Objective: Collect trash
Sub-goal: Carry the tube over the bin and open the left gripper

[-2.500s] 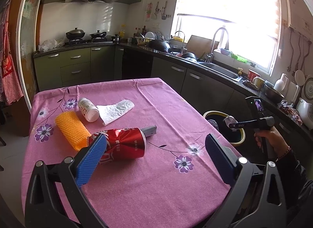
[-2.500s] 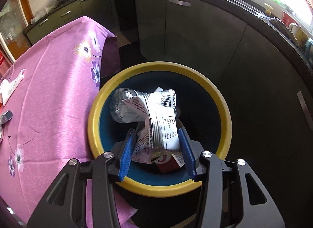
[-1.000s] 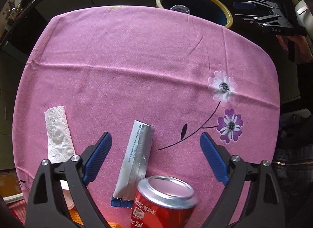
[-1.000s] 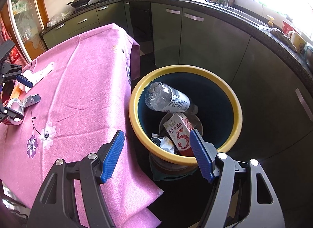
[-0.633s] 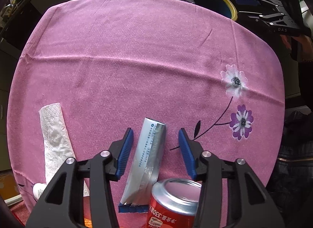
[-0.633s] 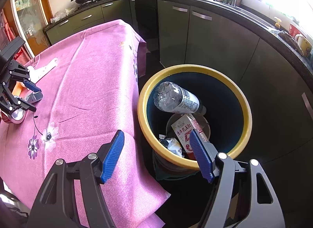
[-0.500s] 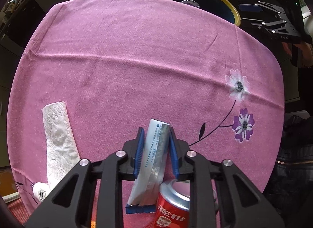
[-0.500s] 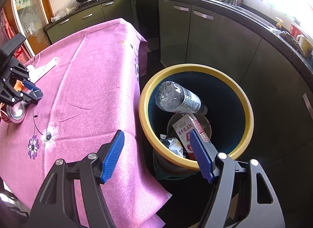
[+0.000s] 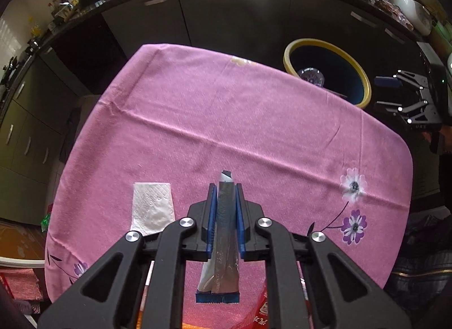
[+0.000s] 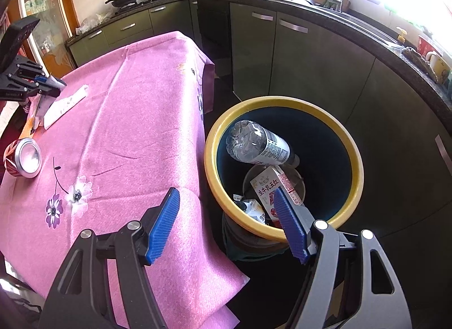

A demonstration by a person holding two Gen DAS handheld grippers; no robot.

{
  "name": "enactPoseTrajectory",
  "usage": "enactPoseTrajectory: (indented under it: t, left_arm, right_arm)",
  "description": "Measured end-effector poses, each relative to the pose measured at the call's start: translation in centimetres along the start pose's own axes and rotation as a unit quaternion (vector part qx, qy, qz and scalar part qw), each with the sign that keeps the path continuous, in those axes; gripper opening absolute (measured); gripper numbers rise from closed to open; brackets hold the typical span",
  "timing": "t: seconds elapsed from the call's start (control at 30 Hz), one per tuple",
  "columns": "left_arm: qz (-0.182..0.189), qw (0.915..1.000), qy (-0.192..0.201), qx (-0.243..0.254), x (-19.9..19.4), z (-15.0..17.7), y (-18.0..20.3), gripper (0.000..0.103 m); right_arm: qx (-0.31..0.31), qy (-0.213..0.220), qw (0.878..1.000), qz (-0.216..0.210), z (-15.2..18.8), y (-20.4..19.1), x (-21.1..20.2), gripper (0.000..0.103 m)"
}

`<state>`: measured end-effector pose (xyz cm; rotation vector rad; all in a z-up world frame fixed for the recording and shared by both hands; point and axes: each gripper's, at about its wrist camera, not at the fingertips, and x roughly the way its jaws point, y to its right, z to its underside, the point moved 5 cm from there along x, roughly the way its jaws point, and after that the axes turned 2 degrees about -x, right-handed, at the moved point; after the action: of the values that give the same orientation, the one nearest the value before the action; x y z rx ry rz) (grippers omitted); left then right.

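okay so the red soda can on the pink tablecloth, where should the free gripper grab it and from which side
The red can seems to lie on its side, silver end facing the bin. Bring the open right gripper down from above and close across the round body's middle, fingers either side; the curved wall may roll if nudged sideways.

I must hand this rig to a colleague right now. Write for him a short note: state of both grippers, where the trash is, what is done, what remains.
Left gripper: shut on the silver tube, lifted off the pink table.
Right gripper: open, holding nothing, near the bin's rim.
Done: a plastic bottle, a milk carton and a wrapper lie in the bin.
Left: carry the tube to the bin and drop it. Then the red can, which lies on its side, and the white tissue, both on the table.
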<state>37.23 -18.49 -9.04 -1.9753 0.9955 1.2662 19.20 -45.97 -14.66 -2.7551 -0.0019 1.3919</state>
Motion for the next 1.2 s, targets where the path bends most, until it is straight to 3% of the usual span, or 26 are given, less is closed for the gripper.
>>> enactPoseTrajectory:
  t: [0.13, 0.27, 0.5, 0.67, 0.83, 0.9, 0.97, 1.07, 1.2]
  left_arm:
    - [-0.007, 0.9991, 0.041, 0.006, -2.9, -2.2, 2.9, 0.012]
    - [0.023, 0.9971, 0.063, 0.036, -3.5, -6.1, 8.6, 0.012]
    - [0.076, 0.9875, 0.062, 0.124, 0.1, -13.6, 20.4, 0.012]
    - [0.088, 0.9817, 0.073, 0.152, 4.3, -18.6, 26.3, 0.012]
    - [0.095, 0.9815, 0.102, 0.131, 8.0, -22.7, 28.4, 0.018]
    - [0.094, 0.9838, 0.101, 0.114, 9.3, -23.6, 28.9, 0.048]
    - [0.075, 0.9854, 0.105, 0.111, 9.9, -23.7, 29.2, 0.058]
    - [0.064, 0.9853, 0.106, 0.118, 9.0, -23.0, 29.1, 0.058]
    - [0.054, 0.9821, 0.133, 0.122, 4.7, -20.6, 28.3, 0.058]
  right_arm:
    - [0.004, 0.012, 1.0, 0.003, 0.2, 0.7, -1.2, 0.069]
    - [0.014, 0.024, 0.999, 0.018, 0.6, 2.3, -2.6, 0.069]
    - [0.049, 0.032, 0.997, 0.047, 3.2, 6.6, -5.3, 0.069]
    - [0.084, 0.027, 0.994, 0.065, 5.7, 9.9, -6.7, 0.069]
    - [0.112, 0.019, 0.991, 0.077, 8.0, 12.1, -7.4, 0.069]
    - [0.119, 0.018, 0.99, 0.076, 8.6, 12.5, -7.6, 0.069]
    - [0.121, 0.016, 0.99, 0.074, 9.0, 12.7, -7.6, 0.069]
    - [0.119, 0.016, 0.99, 0.07, 9.1, 12.7, -7.6, 0.069]
    - [0.111, 0.016, 0.992, 0.064, 8.9, 12.3, -7.6, 0.069]
